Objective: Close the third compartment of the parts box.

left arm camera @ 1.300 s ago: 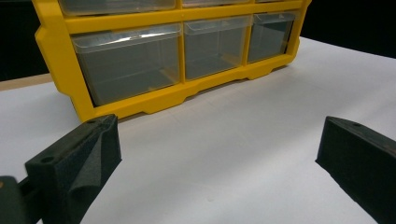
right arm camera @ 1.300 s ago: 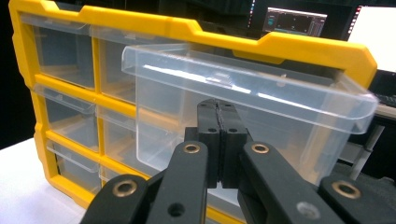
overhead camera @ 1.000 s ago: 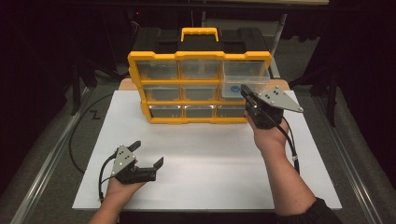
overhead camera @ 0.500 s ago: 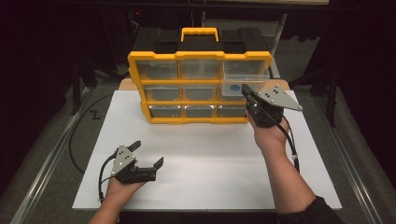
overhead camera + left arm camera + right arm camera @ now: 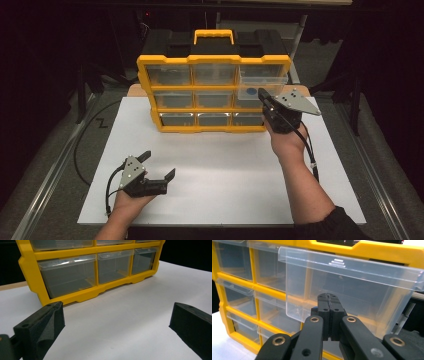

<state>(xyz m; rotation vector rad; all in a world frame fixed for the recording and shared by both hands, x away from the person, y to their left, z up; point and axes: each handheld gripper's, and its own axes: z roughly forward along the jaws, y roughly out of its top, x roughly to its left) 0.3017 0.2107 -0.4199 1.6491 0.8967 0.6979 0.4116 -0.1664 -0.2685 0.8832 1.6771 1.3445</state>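
Observation:
A yellow organizer [image 5: 214, 60] with clear drawers stands upright at the back of the white sheet [image 5: 225, 165]. Its top-right drawer [image 5: 262, 80] is pulled partway out, and a small blue thing [image 5: 251, 92] shows inside it. My right gripper [image 5: 262, 93] is shut with nothing between its jaws, its tips right at that drawer's front. In the right gripper view the closed tips [image 5: 329, 298] point at the clear drawer [image 5: 352, 282]. My left gripper [image 5: 160, 163] rests open on the sheet near the front left. It faces the organizer's bottom row [image 5: 82, 296] with nothing between its jaws [image 5: 117, 315].
A black cable [image 5: 80, 145] loops over the table left of the sheet. A metal rail [image 5: 45, 200] runs along the table's left edge. The other drawers sit pushed in. Dark surroundings lie behind the organizer's black top with its yellow handle [image 5: 214, 34].
The right gripper has crept slightly toward the organizer. The left gripper has not moved.

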